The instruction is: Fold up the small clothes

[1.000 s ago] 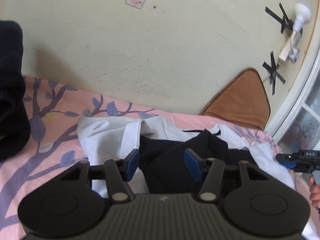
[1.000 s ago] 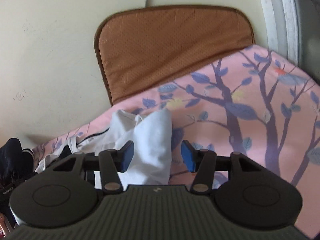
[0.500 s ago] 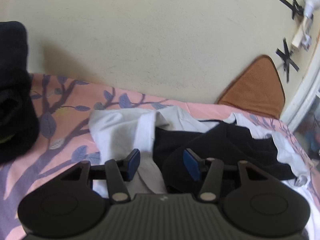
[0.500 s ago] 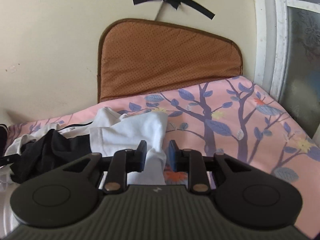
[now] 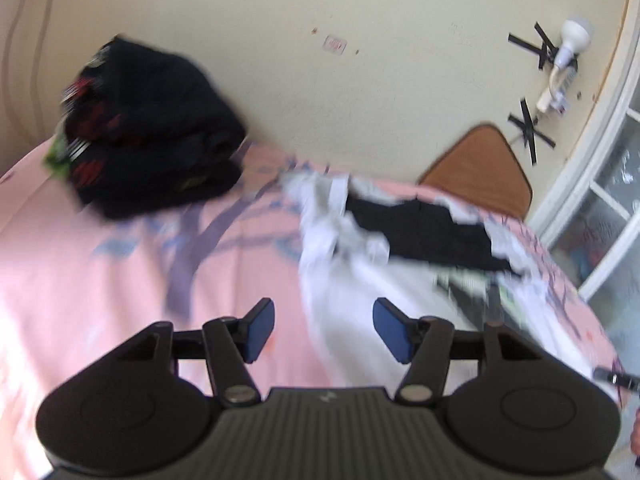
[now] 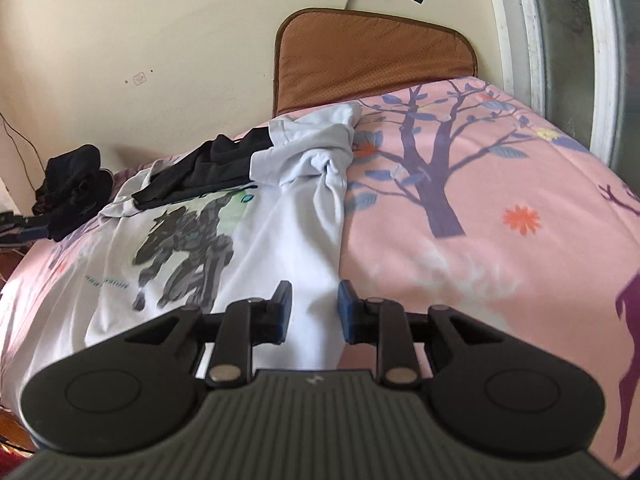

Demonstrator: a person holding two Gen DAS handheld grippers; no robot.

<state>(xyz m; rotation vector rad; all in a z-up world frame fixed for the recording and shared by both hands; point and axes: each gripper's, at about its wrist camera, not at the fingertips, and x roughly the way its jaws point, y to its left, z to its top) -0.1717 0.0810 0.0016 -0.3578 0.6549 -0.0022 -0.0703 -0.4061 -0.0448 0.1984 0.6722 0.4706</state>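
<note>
Two tools over a white T-shirt on a pink bed

Left wrist view, blurred: left tool (image 5: 323, 330) jaws opening, blue pads well apart, nothing gripped; white T-shirt (image 5: 352, 280) edge runs under the gap toward 12 o'clock. Black garment (image 5: 420, 232) lies across the shirt's top at 1 o'clock. Folded dark clothes stack (image 5: 148, 136) at 10 o'clock on the pink tree-print bedsheet (image 5: 100, 280), by the wall. Brown cushion (image 5: 480, 168) at 2 o'clock. Right wrist view: right tool (image 6: 312, 312) narrowly parted, shirt's right side edge between the pads; cannot tell if they pinch it. Shirt spreads to 10 o'clock, robot print (image 6: 188, 248) up, black garment at 11, cushion at 12.
</note>
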